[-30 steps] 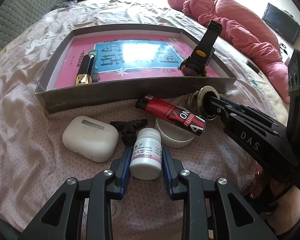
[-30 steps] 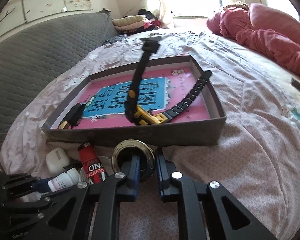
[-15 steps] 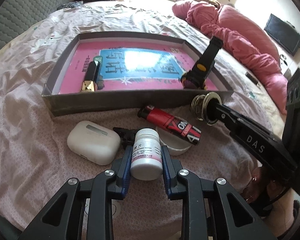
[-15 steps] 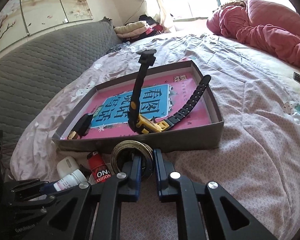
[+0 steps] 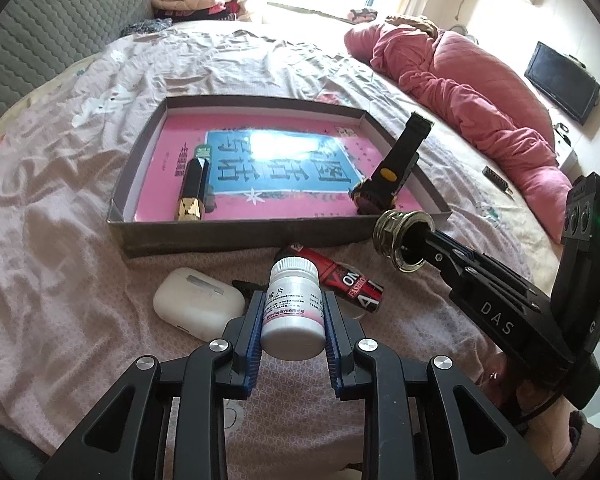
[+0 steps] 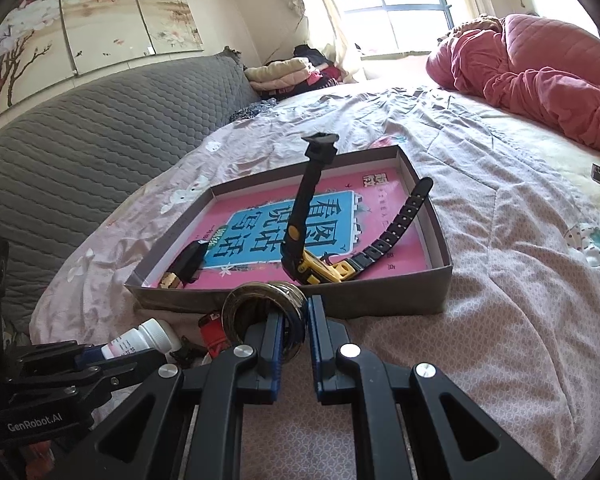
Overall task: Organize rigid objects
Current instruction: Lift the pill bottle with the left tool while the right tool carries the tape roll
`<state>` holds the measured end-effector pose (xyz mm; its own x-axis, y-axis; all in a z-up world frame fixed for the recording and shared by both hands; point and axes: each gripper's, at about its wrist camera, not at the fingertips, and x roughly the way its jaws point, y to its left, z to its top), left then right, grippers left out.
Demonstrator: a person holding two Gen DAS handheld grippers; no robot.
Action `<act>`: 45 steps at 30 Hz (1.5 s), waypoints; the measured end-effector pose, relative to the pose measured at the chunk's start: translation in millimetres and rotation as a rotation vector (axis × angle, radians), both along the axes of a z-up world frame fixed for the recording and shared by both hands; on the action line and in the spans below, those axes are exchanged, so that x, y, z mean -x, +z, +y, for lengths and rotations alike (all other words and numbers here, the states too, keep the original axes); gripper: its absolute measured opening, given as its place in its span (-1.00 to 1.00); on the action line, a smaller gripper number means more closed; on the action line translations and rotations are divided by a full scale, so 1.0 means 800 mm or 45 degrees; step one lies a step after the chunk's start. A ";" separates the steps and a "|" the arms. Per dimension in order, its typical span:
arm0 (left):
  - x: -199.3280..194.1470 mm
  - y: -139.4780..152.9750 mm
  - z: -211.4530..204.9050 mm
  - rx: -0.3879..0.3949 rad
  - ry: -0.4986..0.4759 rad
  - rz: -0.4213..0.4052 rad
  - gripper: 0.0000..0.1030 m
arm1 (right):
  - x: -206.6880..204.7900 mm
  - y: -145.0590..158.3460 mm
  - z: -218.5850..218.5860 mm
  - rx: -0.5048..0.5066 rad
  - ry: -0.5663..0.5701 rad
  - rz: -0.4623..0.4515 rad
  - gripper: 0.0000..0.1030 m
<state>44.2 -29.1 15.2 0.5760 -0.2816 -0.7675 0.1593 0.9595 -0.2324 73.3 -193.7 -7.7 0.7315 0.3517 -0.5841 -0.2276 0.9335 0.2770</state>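
My left gripper (image 5: 293,316) is clamped on the white pill bottle (image 5: 293,307), its blue pads pressing the label on both sides, and compared with a second ago I have lifted the bottle off the bedspread (image 5: 60,260): earlier its base sat low beside the white earbud case (image 5: 198,302) and in front of a white round lid, now its cap rises in front of the red-and-black tube (image 5: 340,278) and the lid is mostly hidden behind it. The earbud case, the tube and a small black clip (image 5: 244,285) lie on the bed just in front of the grey box (image 5: 236,236), where they lay before. My right gripper (image 6: 294,330) is closed tight on the rim of the metal ring (image 6: 260,300), holding it upright, and it has risen slightly, so the ring now stands level with the box's near wall close to the right corner rather than below it. Inside the box, on the pink-and-blue book (image 5: 276,164), the black and gold lipstick (image 5: 192,190) lies at the left and the black and yellow watch (image 6: 320,256) sits at the right with one strap standing up, both unchanged.
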 end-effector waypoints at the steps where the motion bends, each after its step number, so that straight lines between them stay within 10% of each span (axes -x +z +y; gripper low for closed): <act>1: 0.001 0.003 0.000 0.000 0.003 -0.006 -0.47 | 0.001 0.001 0.000 -0.002 -0.001 -0.004 -0.77; 45: -0.065 0.060 -0.008 0.017 0.041 -0.168 -0.47 | -0.003 0.043 -0.044 0.029 -0.195 -0.252 -0.77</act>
